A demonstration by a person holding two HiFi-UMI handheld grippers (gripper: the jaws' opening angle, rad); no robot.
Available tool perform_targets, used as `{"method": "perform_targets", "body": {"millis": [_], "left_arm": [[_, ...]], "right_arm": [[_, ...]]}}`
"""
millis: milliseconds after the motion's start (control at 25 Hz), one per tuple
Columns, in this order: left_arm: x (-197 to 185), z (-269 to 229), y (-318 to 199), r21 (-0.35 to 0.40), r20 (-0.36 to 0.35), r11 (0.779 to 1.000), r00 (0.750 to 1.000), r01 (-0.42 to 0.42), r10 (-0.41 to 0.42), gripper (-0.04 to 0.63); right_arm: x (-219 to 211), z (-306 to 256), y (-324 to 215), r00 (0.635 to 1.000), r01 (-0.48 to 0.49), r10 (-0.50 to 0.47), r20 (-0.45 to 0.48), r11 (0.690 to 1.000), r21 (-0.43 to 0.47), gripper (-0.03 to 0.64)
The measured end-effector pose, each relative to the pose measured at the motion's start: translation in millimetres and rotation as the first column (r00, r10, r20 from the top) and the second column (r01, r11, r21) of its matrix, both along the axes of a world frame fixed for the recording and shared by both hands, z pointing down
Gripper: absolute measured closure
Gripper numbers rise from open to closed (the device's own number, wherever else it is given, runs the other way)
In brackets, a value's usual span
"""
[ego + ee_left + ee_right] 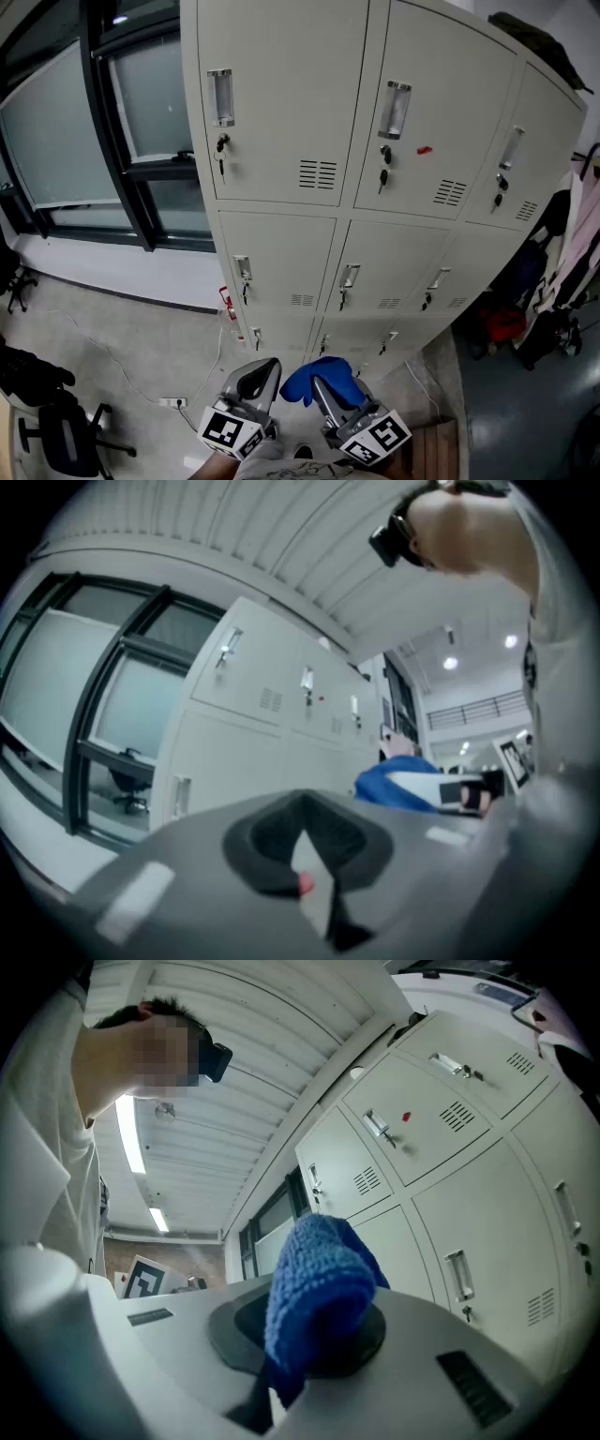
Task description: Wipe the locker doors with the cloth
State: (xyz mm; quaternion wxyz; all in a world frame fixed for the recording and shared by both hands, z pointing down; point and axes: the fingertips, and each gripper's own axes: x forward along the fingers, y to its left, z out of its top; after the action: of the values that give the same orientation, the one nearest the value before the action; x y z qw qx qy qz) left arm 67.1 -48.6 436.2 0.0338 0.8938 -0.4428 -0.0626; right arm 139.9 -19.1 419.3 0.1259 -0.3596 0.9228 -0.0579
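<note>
Beige metal lockers (375,178) stand in front of me, their doors closed, with handles and keys in the locks. In the head view, low and close to me, both grippers point up at the lowest doors without touching them. My right gripper (328,389) is shut on a blue cloth (314,380), which bulges out of its jaws (319,1288). The left gripper (258,380) sits beside it, shut with nothing held (309,855). From the left gripper view the cloth (403,785) shows to the right and the lockers (253,714) ahead.
A dark-framed window (112,141) is left of the lockers. A black office chair (66,431) and a power strip (173,402) with a cable are on the floor at left. Hanging clothes (572,272) and bags (506,323) crowd the right side. A dark item (539,42) lies on top.
</note>
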Motion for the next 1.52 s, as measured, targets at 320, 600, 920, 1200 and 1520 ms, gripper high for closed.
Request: {"method": "perform_targets", "body": {"millis": [320, 600, 920, 1200, 1520], "left_arm": [[-65.7, -18.5, -63.1, 0.067, 0.028, 0.998, 1.0, -0.01, 0.009, 0.592], [-111.4, -64.3, -115.3, 0.166, 0.083, 0.986, 0.997, -0.008, -0.006, 0.592], [-106.6, -131.1, -153.8, 0.198, 0.105, 0.98, 0.994, -0.01, -0.011, 0.592], [-131.4, -274.4, -171.9, 0.407, 0.079, 0.913, 0.995, 0.028, -0.066, 0.592], [-155.3, -417.2, -189.4, 0.548, 0.069, 0.834, 0.991, 0.062, -0.118, 0.592]], "right_arm": [[-66.8, -27.8, -61.5, 1.0, -0.007, 0.008, -0.019, 0.996, 0.09, 0.586], [-106.0, -50.1, -111.7, 0.999, -0.047, 0.048, -0.01, 0.992, 0.116, 0.586], [-110.2, -126.6, -153.9, 0.985, -0.101, 0.142, -0.103, 0.938, 0.331, 0.586], [-135.3, -281.3, -168.6, 0.934, -0.031, 0.259, -0.244, 0.742, 0.67, 0.586], [-178.8, -433.8, -196.0, 0.872, 0.003, 0.419, -0.253, 0.512, 0.859, 0.586]]}}
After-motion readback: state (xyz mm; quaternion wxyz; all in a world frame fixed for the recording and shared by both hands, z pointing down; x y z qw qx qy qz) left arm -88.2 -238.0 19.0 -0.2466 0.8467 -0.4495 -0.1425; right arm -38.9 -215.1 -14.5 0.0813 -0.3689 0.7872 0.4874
